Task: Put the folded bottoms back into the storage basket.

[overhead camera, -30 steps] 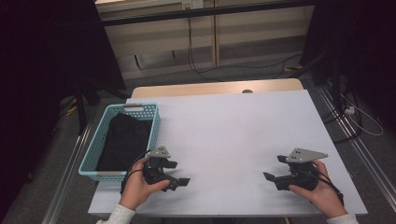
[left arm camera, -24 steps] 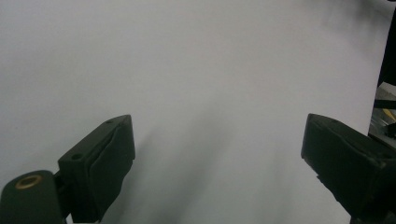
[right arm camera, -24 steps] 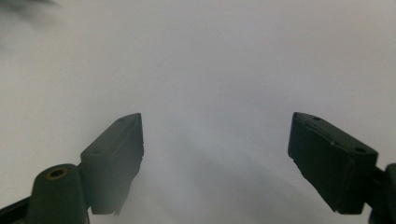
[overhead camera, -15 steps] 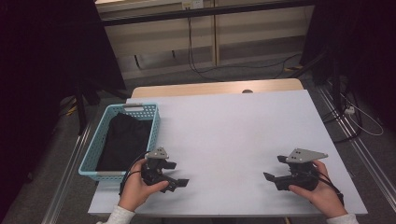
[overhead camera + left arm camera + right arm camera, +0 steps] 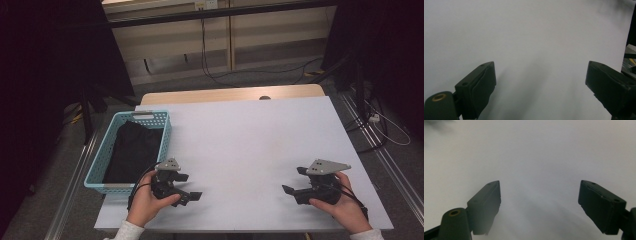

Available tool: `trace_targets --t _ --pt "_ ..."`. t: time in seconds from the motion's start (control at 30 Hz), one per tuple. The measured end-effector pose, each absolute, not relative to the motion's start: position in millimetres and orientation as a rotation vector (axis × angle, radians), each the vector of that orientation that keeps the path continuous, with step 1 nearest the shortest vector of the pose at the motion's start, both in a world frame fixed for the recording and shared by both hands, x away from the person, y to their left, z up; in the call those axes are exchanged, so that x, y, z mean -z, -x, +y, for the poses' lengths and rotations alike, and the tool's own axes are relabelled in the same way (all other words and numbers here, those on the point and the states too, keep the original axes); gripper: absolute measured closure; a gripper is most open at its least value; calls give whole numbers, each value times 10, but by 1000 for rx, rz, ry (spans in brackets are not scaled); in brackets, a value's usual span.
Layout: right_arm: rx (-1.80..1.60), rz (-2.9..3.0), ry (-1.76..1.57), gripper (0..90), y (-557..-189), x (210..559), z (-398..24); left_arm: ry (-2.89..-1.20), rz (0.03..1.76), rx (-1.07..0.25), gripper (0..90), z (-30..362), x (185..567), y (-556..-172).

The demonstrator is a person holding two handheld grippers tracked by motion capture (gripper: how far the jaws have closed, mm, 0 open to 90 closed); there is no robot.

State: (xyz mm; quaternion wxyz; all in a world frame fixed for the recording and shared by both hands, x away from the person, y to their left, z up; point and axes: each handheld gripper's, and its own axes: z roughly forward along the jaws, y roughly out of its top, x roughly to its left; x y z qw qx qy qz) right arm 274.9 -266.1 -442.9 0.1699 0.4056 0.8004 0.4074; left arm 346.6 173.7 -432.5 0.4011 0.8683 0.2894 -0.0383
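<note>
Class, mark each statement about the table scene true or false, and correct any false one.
1. A dark cloth lies in the blue basket. True.
2. The basket sits at the table's right edge. False: it is at the left edge.
3. The left gripper holds the cloth. False: its jaws are open, nothing between them.
4. The right gripper is open over the bare white table. True.

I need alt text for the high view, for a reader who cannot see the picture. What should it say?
A person's two hands rest on the near edge of a white table, each holding a black two-jaw gripper with its jaws open: the left gripper and the right gripper. At the table's left edge stands a light blue basket with a dark cloth inside.
</note>
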Motion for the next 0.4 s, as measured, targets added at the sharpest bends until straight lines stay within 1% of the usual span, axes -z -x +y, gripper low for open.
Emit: trace_targets --t 0.4 --pt "-1148 2280 -1152 180 -2738 4434 -2661 -2200 723 98 94 1717 4325 -3473"
